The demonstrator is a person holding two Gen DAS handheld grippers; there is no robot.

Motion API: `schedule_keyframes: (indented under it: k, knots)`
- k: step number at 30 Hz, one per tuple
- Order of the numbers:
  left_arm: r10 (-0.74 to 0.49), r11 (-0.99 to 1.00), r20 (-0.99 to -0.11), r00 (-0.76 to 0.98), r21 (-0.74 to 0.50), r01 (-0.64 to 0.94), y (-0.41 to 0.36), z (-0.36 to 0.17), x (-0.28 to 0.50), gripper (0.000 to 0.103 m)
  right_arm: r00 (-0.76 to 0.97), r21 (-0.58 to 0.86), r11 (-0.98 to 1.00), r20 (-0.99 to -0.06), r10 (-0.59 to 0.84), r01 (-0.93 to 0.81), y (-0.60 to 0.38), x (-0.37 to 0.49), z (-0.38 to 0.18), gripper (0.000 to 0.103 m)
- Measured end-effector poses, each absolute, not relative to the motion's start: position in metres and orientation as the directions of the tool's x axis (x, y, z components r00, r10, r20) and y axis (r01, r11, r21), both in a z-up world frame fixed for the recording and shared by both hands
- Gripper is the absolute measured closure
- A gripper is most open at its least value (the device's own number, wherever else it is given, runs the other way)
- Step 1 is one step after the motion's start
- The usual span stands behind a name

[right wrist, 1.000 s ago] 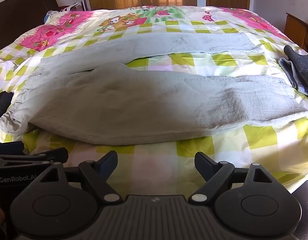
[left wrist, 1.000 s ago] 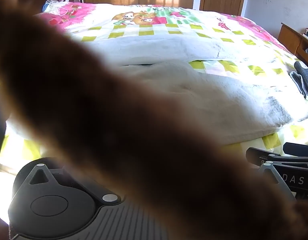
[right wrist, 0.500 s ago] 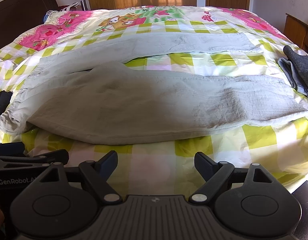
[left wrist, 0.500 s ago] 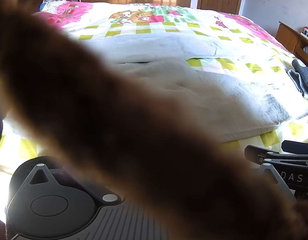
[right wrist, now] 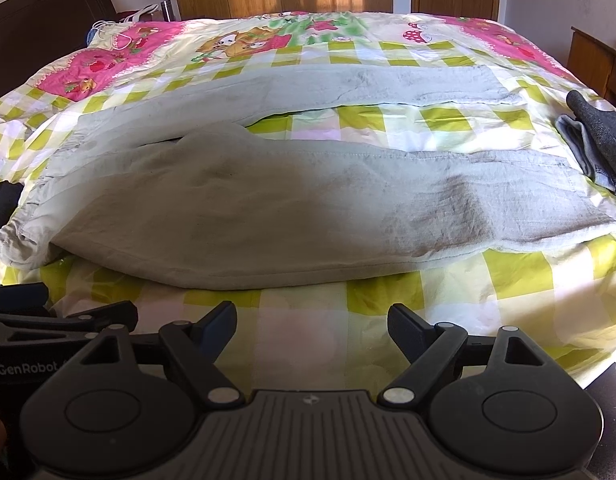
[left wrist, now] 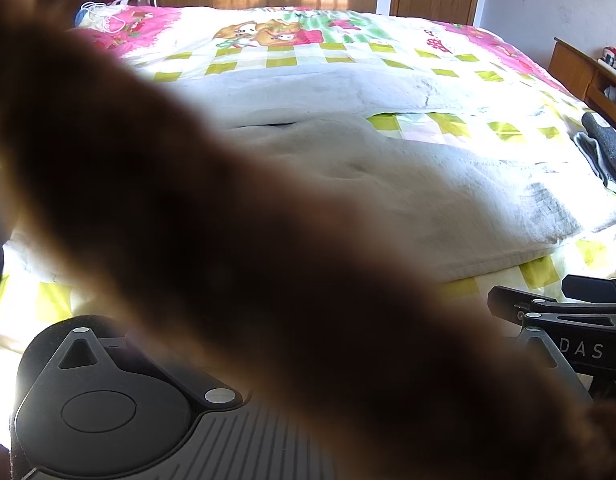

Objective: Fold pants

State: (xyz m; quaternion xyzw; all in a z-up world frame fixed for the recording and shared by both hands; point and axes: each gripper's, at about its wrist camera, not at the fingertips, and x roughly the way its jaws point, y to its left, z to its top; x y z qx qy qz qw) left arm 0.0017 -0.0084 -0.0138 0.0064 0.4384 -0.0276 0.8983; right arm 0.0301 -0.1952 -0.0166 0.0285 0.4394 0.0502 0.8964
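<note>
Pale grey-green pants [right wrist: 292, 208] lie spread across the bed, waist at the left, both legs running right, the near leg in front of the far one. They also show in the left wrist view [left wrist: 448, 200]. My right gripper [right wrist: 312, 330] is open and empty, just short of the pants' near edge. In the left wrist view a blurred brown shape [left wrist: 228, 240] right at the lens hides the left gripper's fingers. The left gripper's side [right wrist: 68, 320] shows at the lower left of the right wrist view, its fingers close together.
The bed has a checked yellow-green and pink cartoon sheet [right wrist: 528, 288]. Folded dark grey clothes [right wrist: 596, 148] lie at the bed's right edge. A dark item [right wrist: 0, 208] sits at the left edge. Wooden furniture [left wrist: 580, 68] stands right, wardrobe and door behind.
Both views have shifted slightly closer to the pants. The brown shape still covers the left lens.
</note>
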Motion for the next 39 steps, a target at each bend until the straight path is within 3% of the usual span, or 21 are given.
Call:
schedule_keyframes:
  k: [23,34,39]
  knots:
    - [-0.062,0.992,-0.779,0.624,0.019,0.123,-0.023,-0.016,0.015,0.000,0.597,0.115,0.993,-0.795,0.105,-0.021,-0.208,0.040,-0.023,0.010]
    - [-0.150,0.964,-0.756,0.637,0.031,0.265,-0.067,-0.010,0.045,0.000,0.615,0.150,0.981,-0.787,0.045,0.120,-0.265,0.058,-0.015,0.011]
    - [-0.221,0.928,-0.739,0.636,0.042,0.371,-0.108,-0.006,0.063,0.000,0.623,0.149,0.944,-0.779,-0.071,0.294,-0.333,0.068,-0.010,0.011]
